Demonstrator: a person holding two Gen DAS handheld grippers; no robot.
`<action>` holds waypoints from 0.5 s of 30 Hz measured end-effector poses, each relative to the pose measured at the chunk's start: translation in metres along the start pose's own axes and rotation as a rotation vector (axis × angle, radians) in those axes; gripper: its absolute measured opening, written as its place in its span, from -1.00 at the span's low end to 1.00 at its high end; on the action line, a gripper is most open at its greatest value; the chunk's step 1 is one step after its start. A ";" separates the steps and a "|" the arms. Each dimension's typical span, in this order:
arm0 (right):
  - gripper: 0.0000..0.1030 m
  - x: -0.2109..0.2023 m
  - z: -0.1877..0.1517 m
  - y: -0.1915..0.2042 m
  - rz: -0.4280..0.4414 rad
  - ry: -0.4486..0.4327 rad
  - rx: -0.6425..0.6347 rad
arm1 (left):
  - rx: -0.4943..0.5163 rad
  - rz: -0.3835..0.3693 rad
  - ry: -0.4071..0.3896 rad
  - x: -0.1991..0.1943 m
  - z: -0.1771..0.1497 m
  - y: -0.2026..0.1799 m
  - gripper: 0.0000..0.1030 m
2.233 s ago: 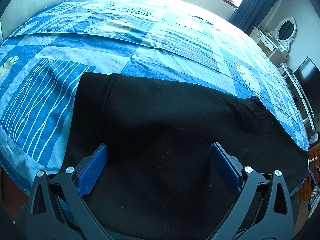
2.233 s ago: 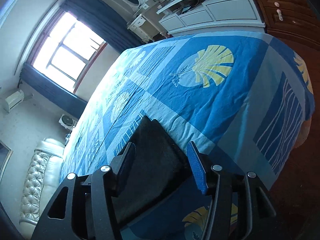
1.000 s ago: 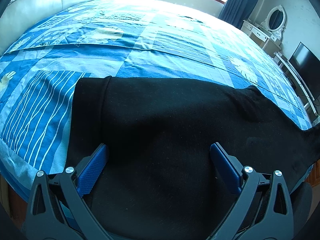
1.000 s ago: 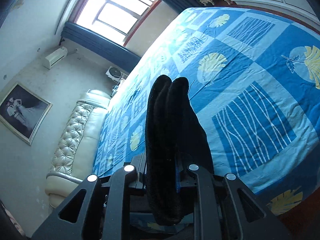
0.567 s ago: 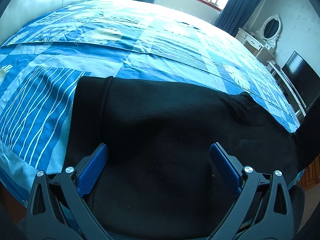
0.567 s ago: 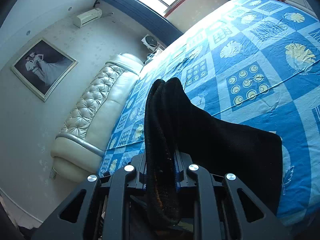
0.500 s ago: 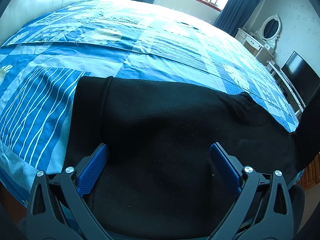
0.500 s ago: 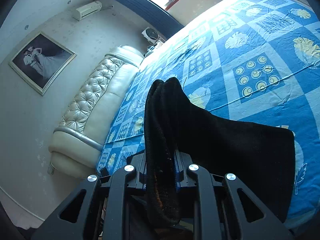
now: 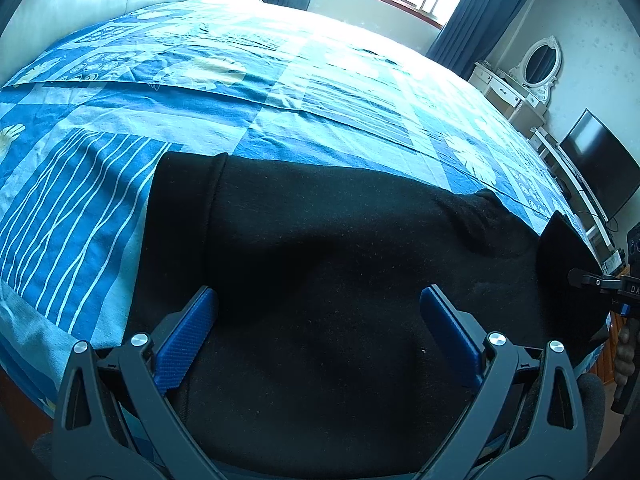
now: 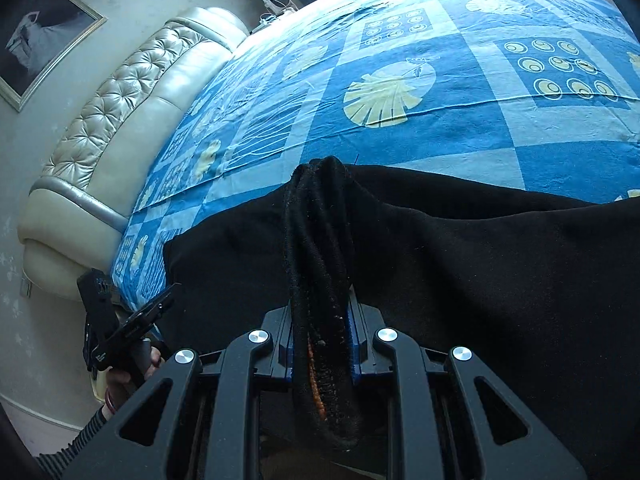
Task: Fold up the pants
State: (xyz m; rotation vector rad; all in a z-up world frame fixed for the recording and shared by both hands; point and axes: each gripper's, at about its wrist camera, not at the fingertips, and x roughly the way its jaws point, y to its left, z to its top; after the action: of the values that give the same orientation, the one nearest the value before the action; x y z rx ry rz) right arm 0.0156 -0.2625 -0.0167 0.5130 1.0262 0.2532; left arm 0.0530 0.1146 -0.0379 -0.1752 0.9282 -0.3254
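On the bed (image 9: 280, 92), the left view shows black pants (image 9: 340, 280) lying flat under the left gripper (image 9: 318, 332), jaws apart. In the right view, the right gripper (image 10: 322, 344) is clamped on the bunched hem; slippage could spoil the fold.

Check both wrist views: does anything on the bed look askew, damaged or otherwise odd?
Nothing stands out. The black pants lie on the blue bedspread, one end bunched in the shut right gripper; the left gripper is open over them.

black pants (image 9: 340, 280); blue patchwork bedspread (image 9: 280, 80), yellow shell motifs
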 end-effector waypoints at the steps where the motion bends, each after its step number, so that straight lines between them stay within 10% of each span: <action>1: -0.62 0.004 -0.002 0.003 -0.014 0.006 -0.005 | 0.001 0.001 0.000 0.000 0.000 0.000 0.95; 15: -0.39 0.027 -0.023 0.029 -0.155 0.016 -0.094 | 0.017 0.019 -0.001 0.002 -0.001 -0.003 0.95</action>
State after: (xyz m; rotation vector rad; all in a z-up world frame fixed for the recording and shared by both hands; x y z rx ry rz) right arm 0.0100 -0.2195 -0.0316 0.3449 1.0587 0.1676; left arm 0.0529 0.1112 -0.0394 -0.1510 0.9252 -0.3150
